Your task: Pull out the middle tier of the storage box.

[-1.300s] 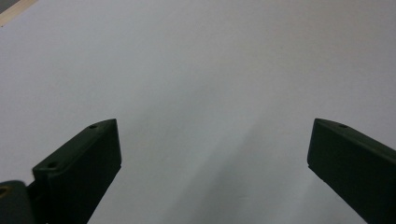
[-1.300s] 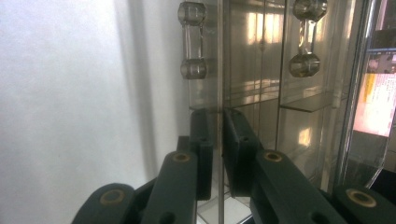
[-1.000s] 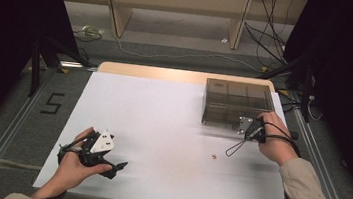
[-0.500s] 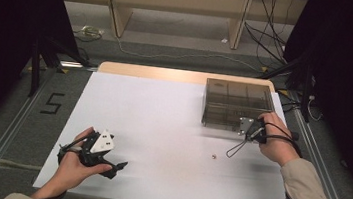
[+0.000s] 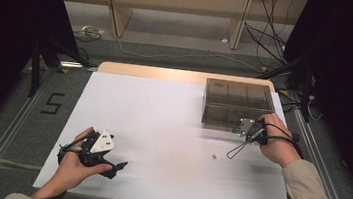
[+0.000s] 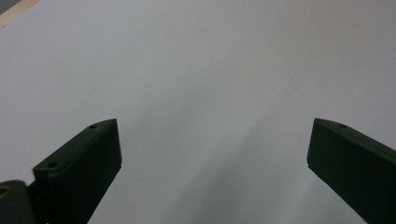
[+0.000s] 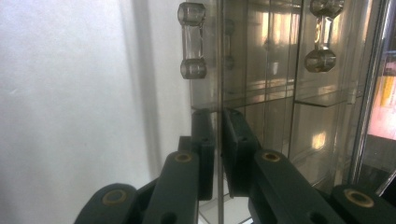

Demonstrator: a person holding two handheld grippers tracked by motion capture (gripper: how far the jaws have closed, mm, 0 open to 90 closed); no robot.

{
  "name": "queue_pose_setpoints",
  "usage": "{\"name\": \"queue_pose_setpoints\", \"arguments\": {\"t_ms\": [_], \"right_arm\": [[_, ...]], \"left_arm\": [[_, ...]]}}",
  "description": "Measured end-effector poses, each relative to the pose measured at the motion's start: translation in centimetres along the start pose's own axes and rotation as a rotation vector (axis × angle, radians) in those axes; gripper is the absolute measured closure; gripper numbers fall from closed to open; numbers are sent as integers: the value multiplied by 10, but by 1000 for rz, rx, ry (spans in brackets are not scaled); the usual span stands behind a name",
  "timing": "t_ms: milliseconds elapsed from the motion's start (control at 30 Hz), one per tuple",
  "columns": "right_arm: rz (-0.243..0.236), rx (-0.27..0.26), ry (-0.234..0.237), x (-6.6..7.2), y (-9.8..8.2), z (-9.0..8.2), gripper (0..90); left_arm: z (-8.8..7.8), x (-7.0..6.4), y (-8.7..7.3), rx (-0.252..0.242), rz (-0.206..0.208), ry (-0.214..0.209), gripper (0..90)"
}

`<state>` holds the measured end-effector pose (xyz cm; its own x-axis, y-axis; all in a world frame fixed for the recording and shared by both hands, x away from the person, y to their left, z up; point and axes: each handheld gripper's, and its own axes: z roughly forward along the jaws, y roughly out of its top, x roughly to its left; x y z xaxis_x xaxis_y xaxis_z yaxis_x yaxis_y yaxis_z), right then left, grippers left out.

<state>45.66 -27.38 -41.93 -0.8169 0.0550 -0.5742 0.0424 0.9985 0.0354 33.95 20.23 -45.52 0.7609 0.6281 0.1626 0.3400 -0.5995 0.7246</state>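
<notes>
The right tongs are pinching the thin front panel of the smoky clear box, while the left tongs are gaping wide over the white worktop

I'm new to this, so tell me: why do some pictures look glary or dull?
Right gripper view: bright reflections streak the smoky clear box that the right gripper pinches by a thin wall. Left gripper view: flat, even light on the white sheet. High view: dark surroundings, table lit.

Left hand-held gripper wide open, right hand-held gripper clamped.
</notes>
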Motion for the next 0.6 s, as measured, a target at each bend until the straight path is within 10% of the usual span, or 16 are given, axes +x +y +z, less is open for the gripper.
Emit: {"name": "queue_pose_setpoints", "arguments": {"t_ms": [600], "right_arm": [[10, -9, 17, 4, -2, -3, 848]], "left_arm": [[0, 0, 0, 1, 0, 1, 30]]}}
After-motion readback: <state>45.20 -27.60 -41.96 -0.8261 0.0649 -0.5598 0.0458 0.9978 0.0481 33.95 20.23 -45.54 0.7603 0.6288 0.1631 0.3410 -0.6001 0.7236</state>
